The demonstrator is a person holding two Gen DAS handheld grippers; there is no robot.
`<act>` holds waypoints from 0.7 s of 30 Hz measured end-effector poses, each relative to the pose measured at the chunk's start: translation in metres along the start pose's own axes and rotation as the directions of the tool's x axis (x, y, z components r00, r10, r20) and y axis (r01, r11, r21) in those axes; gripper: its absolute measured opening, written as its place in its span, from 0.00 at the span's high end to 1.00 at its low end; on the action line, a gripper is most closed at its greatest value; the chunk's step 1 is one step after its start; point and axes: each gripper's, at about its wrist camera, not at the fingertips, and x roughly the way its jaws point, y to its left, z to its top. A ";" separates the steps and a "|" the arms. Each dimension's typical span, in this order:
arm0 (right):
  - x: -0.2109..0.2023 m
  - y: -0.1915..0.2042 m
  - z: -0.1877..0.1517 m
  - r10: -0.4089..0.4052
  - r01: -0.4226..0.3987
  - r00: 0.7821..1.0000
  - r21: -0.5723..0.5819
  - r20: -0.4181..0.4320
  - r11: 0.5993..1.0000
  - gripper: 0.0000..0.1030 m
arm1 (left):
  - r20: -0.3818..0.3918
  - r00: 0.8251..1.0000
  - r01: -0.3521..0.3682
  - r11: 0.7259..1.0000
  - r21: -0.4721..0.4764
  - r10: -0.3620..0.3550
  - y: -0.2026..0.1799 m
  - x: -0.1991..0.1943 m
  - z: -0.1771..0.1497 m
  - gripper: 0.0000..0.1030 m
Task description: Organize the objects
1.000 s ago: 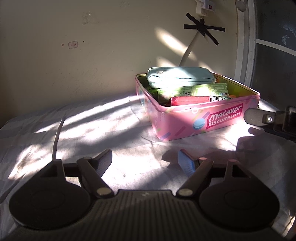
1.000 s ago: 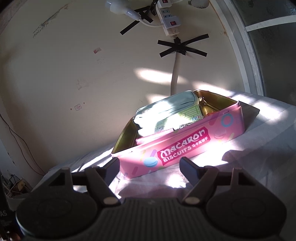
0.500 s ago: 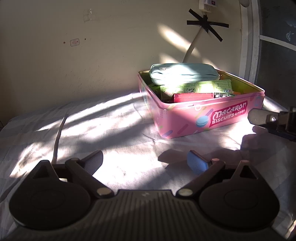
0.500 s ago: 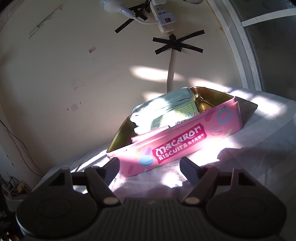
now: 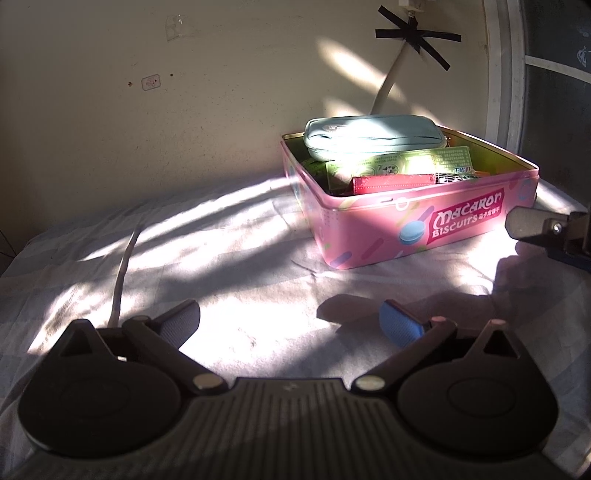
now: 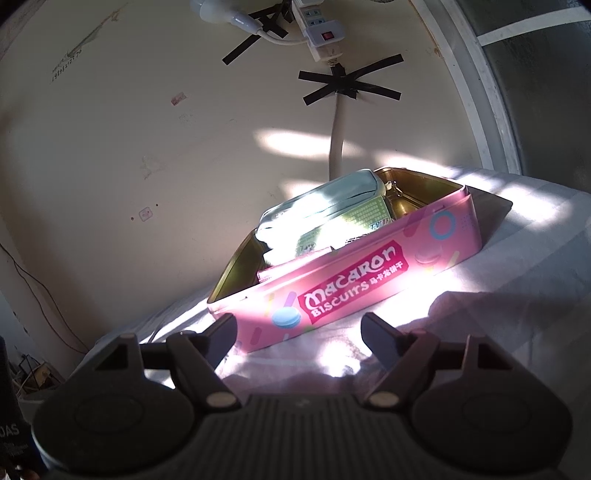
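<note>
Left claw (image 5: 290, 325) jaws opening, now far wider than a second ago, nothing between them

Cream wall (image 5: 221, 110) ahead of me, scuffed, small sticker (image 5: 150, 82) on it. Black tape cross (image 6: 349, 85) pins white cable (image 6: 337, 140) to wall; white power strip (image 6: 320, 33) taped above, red switch showing. Window frame (image 5: 504, 74) at right, dark pane beside it. Pale checked sheet (image 5: 229, 258) covers surface below, wrinkled, second white cable (image 5: 122, 273) lying across it. Hard sunlight falls in slanting bands over sheet and wall, deep shadows between. Thin dark wire (image 6: 33, 291) runs down wall at far left.
</note>
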 end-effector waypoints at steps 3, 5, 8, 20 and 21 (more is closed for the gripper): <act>0.000 0.000 0.000 0.001 -0.001 1.000 0.002 0.001 1.000 0.25 | -0.006 1.000 -0.004 1.000 0.004 0.004 -0.002 0.000 0.001 0.00; 0.000 -0.001 0.001 0.000 0.000 1.000 0.003 0.002 1.000 0.25 | -0.013 1.000 -0.011 1.000 0.006 0.011 -0.003 -0.001 0.002 0.00; -0.001 -0.001 0.001 -0.002 0.002 1.000 0.008 0.004 1.000 0.25 | -0.018 1.000 -0.011 1.000 0.008 0.011 -0.005 -0.002 0.003 0.00; -0.003 0.002 0.000 -0.010 0.010 1.000 0.011 0.020 1.000 0.24 | -0.023 1.000 -0.006 1.000 -0.020 0.006 -0.006 -0.012 0.007 0.00; -0.004 0.002 0.000 -0.010 0.010 1.000 0.011 0.021 1.000 0.24 | -0.028 1.000 -0.002 1.000 -0.024 0.002 -0.006 -0.012 0.007 0.00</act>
